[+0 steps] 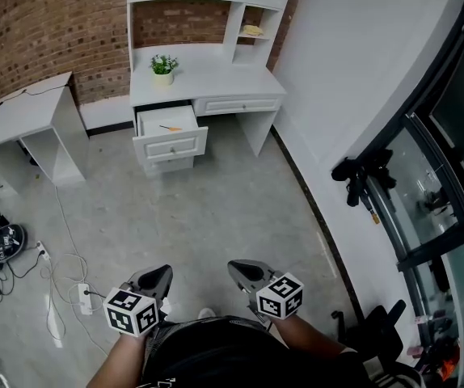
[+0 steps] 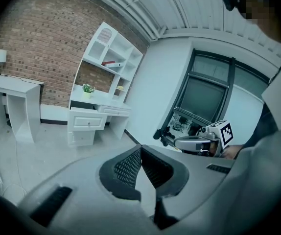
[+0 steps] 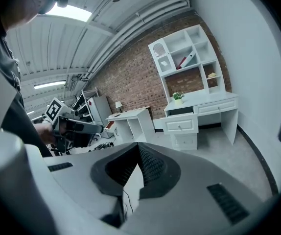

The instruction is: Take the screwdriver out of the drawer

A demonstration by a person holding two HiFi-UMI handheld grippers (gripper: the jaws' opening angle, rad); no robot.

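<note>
An orange screwdriver (image 1: 170, 127) lies in the open top drawer (image 1: 168, 132) of a white desk (image 1: 216, 83) far across the floor. Both grippers are held low in front of the person, a long way short of the desk. My left gripper (image 1: 161, 272) is shut with nothing in it, its pads meeting at the tips (image 2: 139, 150). My right gripper (image 1: 238, 267) is also shut and empty (image 3: 136, 146). The left gripper view shows the desk (image 2: 99, 112) and the right gripper (image 2: 199, 142). In the right gripper view, the open drawer (image 3: 180, 121) is small and distant.
A potted plant (image 1: 163, 65) stands on the desk under its shelves. A second white table (image 1: 26, 115) is at the left. Cables and a power strip (image 1: 82, 296) lie on the floor there. A white wall, a black mounted device (image 1: 363, 176) and glass panels line the right.
</note>
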